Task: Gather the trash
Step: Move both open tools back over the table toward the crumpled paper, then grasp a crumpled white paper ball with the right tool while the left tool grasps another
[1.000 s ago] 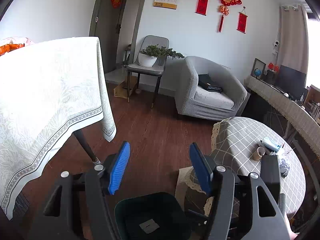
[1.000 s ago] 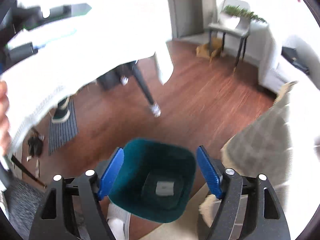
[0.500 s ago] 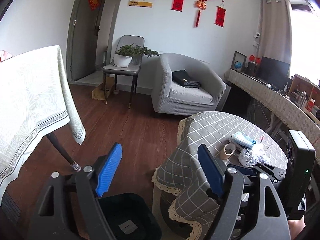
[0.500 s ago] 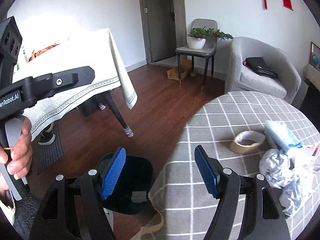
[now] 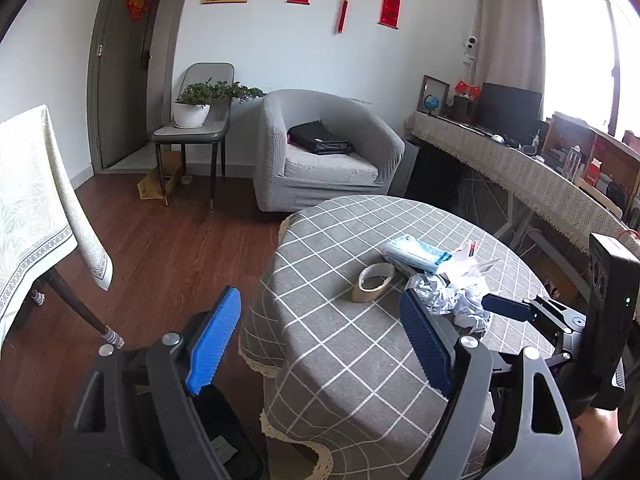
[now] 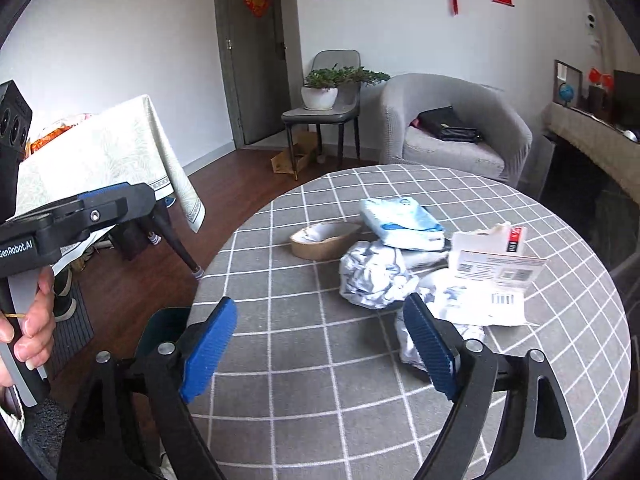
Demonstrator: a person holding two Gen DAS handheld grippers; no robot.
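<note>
Above checked round table (image 6: 320, 360): both tools wide, just opened further, empty; crumpled paper (image 6: 372, 276) ahead.

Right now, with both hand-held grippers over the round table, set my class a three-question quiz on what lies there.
1. True or false: the right hand-held gripper is clamped on the crumpled paper.
2. Which item lies closest to the tape roll?
A. the blue-and-white packet
B. the potted plant
C. the black bag
3. Fill in: the dark bin stands on the ____ beside the checked table.

Key:
1. False; its jaws stand open with nothing between them, as do those of the left hand-held gripper.
2. A
3. floor
</note>
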